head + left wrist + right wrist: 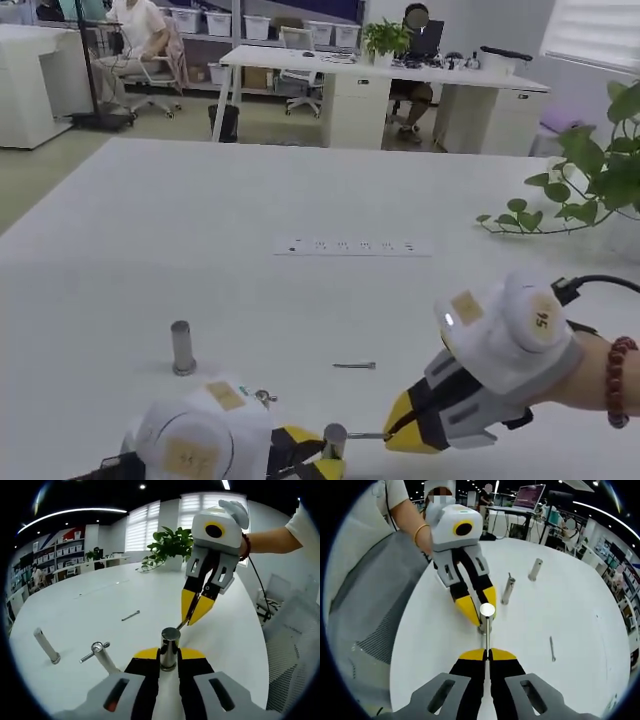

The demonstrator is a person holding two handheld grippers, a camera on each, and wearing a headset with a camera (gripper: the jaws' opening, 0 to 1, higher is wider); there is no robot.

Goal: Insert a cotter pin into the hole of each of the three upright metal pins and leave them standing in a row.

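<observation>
Gripping the held pin upright between its closed jaws, my left tool sits at the near edge of the counter. My right tool is just to the right of it, jaws clamped on a cotter pin that lies level. The cotter pin's tip meets the side of the held pin just below its top, but I cannot tell whether it is in the hole. In the right gripper view the cotter pin runs straight up from my jaws to the held pin's round top.

Just left of the held pin and a little farther in stands a second pin, with a fitted cotter pin through its head. A third pin, bare, stands farther left. A spare cotter pin lies flat farther from the near edge, apart from all three. A power strip sits mid-counter, and a plant trails along the right edge.
</observation>
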